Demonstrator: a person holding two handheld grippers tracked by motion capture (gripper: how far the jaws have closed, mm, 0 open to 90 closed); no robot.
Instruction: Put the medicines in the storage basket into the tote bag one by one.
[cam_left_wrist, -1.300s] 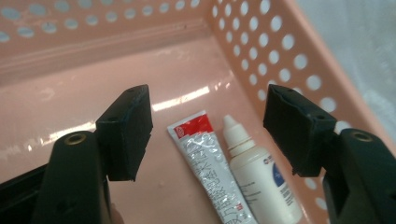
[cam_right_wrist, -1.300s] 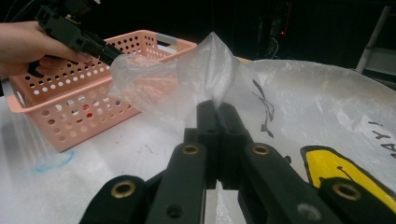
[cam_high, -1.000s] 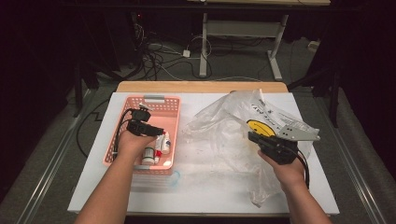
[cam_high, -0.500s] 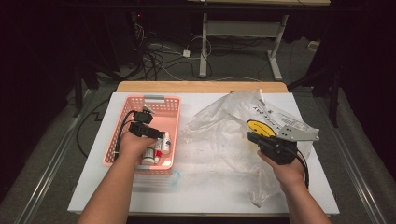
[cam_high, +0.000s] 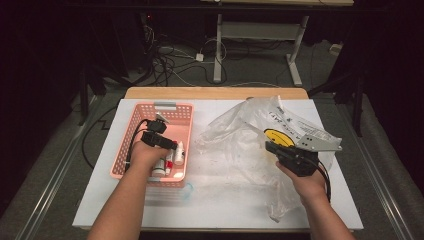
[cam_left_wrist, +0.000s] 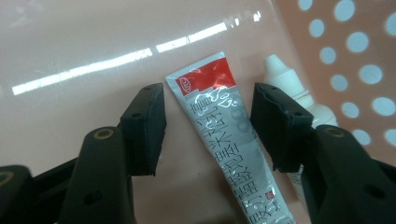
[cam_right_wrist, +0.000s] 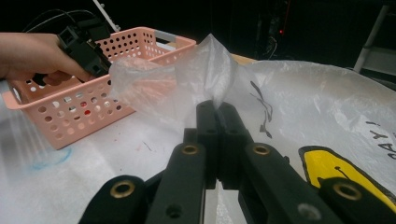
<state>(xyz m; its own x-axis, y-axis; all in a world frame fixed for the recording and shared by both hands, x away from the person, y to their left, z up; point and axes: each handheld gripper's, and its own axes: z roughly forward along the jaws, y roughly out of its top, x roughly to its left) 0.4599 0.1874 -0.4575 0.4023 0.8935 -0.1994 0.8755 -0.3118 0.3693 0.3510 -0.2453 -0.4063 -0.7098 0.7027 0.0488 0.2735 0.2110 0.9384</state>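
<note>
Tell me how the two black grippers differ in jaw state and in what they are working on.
The left gripper has been closing but its jaws stand apart around a red-and-silver tube, not yet pressing it, inside the pink perforated plastic basket. The right gripper is shut on the clear plastic bag, outside the basket. Both are black and hand-held.

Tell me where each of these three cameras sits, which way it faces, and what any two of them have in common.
High view: above the person's side, looking forward and down on the table; both forearms show.
Left gripper view: rides the left tongs, looking down into the pink basket at a tube lying between its jaws, which have just been closing.
Right gripper view: rides the right tongs, looking across the table; they pinch the plastic bag.
Shared: high and right gripper views both show the basket and the left hand.
</note>
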